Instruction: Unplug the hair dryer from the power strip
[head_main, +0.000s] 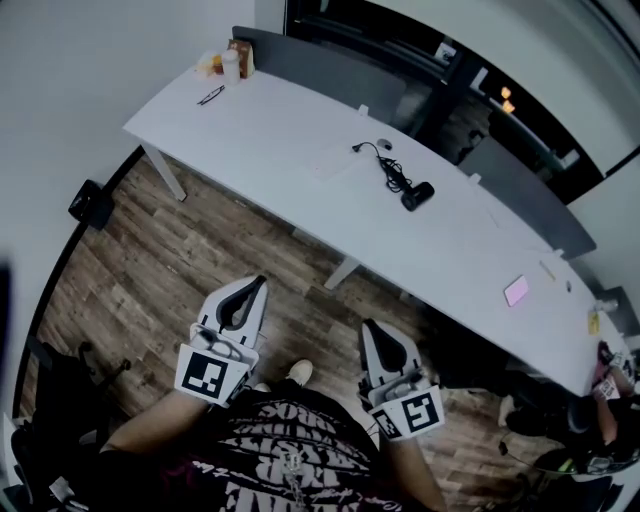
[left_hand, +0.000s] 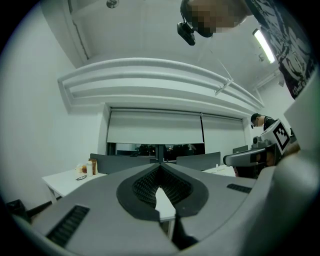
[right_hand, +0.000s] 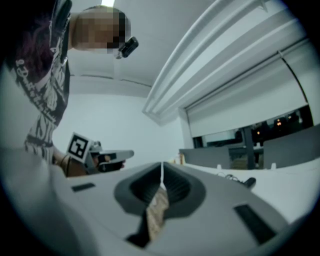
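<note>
The hair dryer (head_main: 417, 195) lies on the white table (head_main: 250, 120), well apart from both grippers. Its limp black cord (head_main: 385, 168) runs to a plug (head_main: 357, 148) beside a pale flat shape, probably the power strip (head_main: 335, 160). The left gripper (head_main: 255, 284) and right gripper (head_main: 368, 326) hover over the floor, jaws pressed together on nothing. The rigid plug is probably the place to grip, not the slack cord, and the light strip may lift unless braced.
</note>
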